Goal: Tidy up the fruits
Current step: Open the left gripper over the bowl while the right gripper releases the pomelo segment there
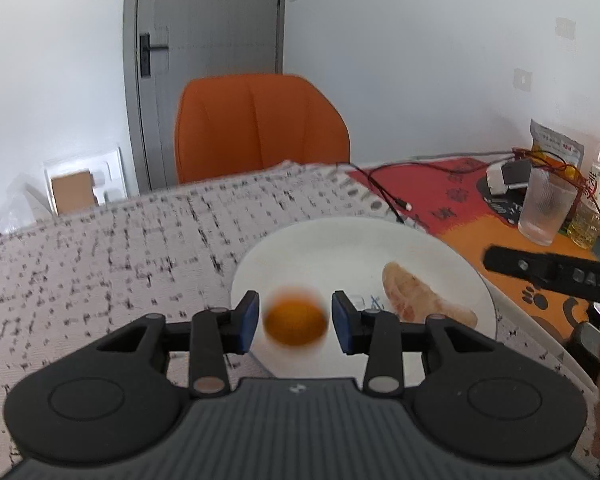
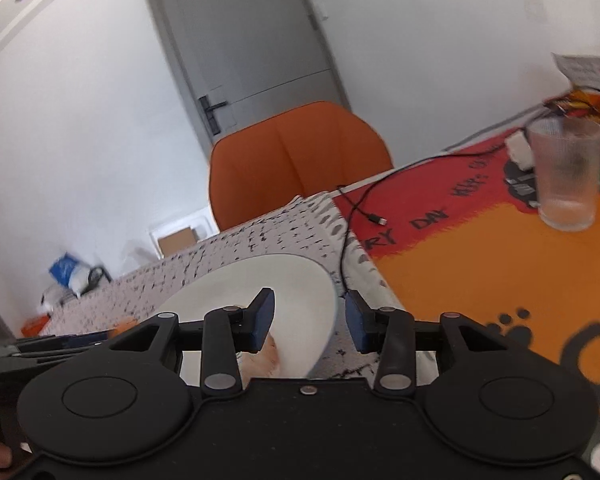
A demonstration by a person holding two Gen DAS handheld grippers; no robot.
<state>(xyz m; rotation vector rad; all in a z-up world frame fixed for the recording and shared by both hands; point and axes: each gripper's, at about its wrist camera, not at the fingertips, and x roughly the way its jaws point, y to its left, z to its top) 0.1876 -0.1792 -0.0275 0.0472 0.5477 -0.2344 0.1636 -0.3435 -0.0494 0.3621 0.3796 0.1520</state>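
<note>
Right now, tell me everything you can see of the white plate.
The white plate is round, smooth and glossy, ceramic by the look of it, with a shallow raised rim. It sits flat on the speckled grey cloth, close to the cloth's edge beside the orange mat. A pale, peach-toned fruit lies on its right part. A blurred orange fruit hangs over its near side between the open left gripper's fingers, apparently untouched by them. A small blue mark shows near its centre.

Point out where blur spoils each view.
Left wrist view: the small orange fruit between the open fingers is smeared, and the patterned cloth is streaky. Right wrist view: the glass and orange mat are softened; the white plate rim stays fairly crisp.
</note>
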